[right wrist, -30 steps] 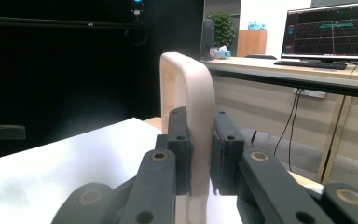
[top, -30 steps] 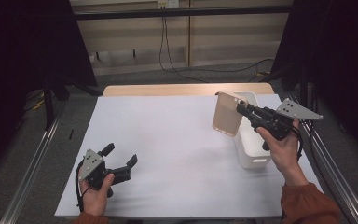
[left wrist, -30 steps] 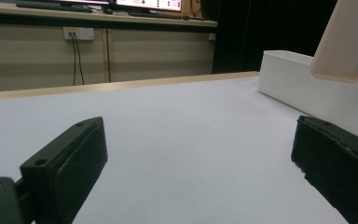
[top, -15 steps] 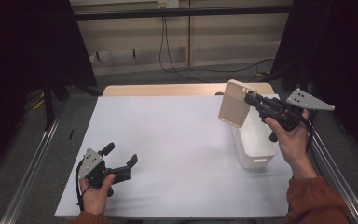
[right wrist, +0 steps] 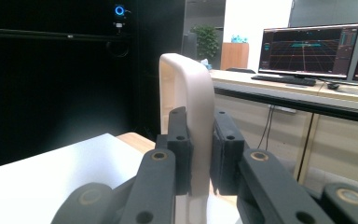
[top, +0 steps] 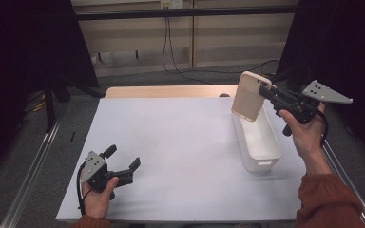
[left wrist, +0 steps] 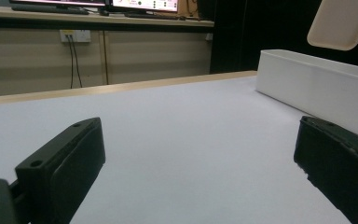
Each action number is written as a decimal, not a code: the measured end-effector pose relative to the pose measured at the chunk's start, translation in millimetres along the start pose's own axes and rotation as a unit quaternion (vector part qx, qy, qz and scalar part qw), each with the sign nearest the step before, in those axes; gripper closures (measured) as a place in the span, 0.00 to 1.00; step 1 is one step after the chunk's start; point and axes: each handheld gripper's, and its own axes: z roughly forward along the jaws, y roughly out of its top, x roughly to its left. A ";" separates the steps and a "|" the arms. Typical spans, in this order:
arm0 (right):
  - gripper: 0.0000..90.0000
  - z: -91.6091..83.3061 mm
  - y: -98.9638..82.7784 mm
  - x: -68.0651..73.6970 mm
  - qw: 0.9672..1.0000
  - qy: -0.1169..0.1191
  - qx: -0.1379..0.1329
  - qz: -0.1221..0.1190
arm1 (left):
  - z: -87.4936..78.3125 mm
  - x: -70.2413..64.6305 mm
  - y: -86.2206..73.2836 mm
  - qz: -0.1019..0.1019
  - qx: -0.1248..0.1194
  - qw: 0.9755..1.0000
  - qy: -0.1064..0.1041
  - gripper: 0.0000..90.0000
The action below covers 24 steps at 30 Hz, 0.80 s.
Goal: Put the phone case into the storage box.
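The right gripper (top: 266, 90), upper right in the high view, clamps one beige phone case (top: 249, 96) above one white bin (top: 258, 142). Its own view shows pads (right wrist: 182, 149) pinching the case's edge. The left gripper (top: 123, 164), lower left, rests wide open on the table (top: 171, 142), holding nothing.

Phone case (top: 248, 96), beige, rounded corners.
Held upright in the air, clamped by one edge, above the far end of the white bin (top: 258, 142); no contact between them.
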 end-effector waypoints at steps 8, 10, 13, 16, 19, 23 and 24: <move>0.90 -3.3 4.3 -17.7 1.000 -0.019 0.003 -0.003 | 0.5 1.7 -1.6 0.001 0.009 1.000 0.000 0.03; 0.90 -3.4 2.9 -21.5 1.000 -0.024 0.003 -0.005 | 0.6 2.2 -1.7 0.003 0.010 1.000 0.004 0.03; 0.90 -1.9 -2.2 -26.7 0.999 -0.032 0.010 -0.012 | 0.6 2.7 -1.8 0.006 0.017 1.000 0.004 0.03; 0.90 0.5 -6.0 -31.6 0.999 -0.038 0.014 -0.011 | 1.3 4.6 -2.8 0.005 0.027 1.000 0.004 0.03; 0.90 3.6 -8.8 -35.3 0.999 -0.042 0.017 -0.009 | 1.5 5.5 -2.4 0.000 0.027 1.000 0.002 0.03; 0.90 8.3 -12.9 -38.2 0.999 -0.042 0.024 -0.008 | 1.6 5.0 -1.5 0.006 0.027 1.000 0.001 0.03; 0.90 9.7 -14.0 -39.3 0.999 -0.043 0.023 -0.006 | 1.5 4.7 -1.3 0.006 0.026 1.000 0.001 0.03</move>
